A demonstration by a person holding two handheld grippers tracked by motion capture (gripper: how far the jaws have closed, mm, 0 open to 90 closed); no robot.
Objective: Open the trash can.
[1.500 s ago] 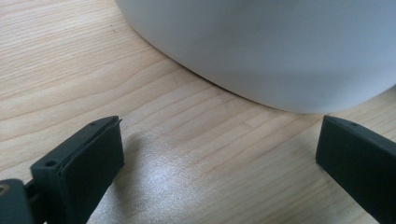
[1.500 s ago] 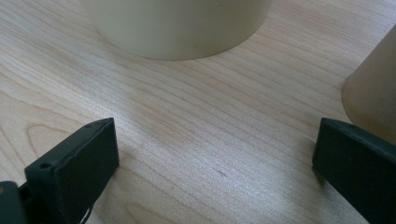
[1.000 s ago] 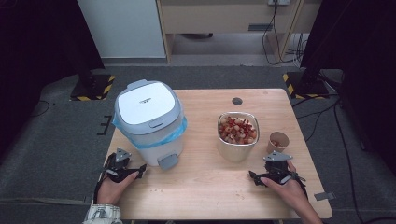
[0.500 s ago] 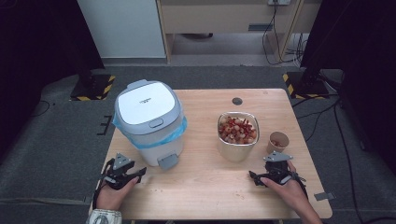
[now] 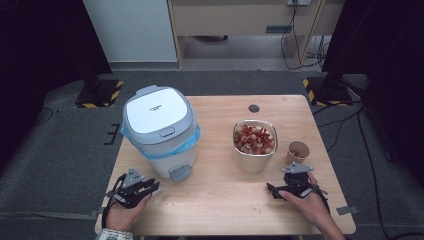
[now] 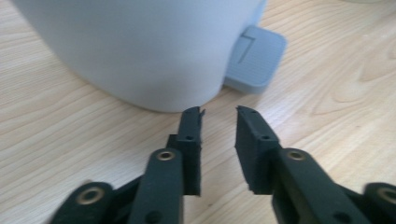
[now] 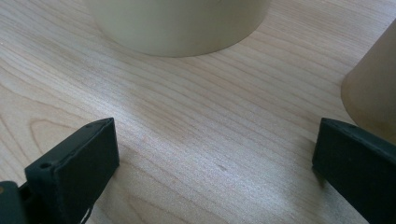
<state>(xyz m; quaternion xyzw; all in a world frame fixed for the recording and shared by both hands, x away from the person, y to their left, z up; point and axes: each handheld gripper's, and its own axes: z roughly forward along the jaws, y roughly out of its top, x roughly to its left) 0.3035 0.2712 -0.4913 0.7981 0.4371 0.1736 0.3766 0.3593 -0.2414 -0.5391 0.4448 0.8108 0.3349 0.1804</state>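
High view: left tool (image 5: 150,186) narrowing, empty, beside bin (image 5: 159,131); right tool (image 5: 272,190) wide, empty.

Wooden table (image 5: 220,200) carrying: white lidded bin (image 5: 159,131) with blue liner, standing left; metal bowl (image 5: 254,145) of red and pale pieces, sitting centre-right; paper cup (image 5: 298,152) just beside it. Left gripper (image 5: 146,188) and right gripper (image 5: 273,191) resting near the front edge.

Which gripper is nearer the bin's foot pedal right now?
Left. The left gripper sits just short of the foot pedal, empty fingers having just narrowed. The right gripper rests across the table, below the steel bowl.
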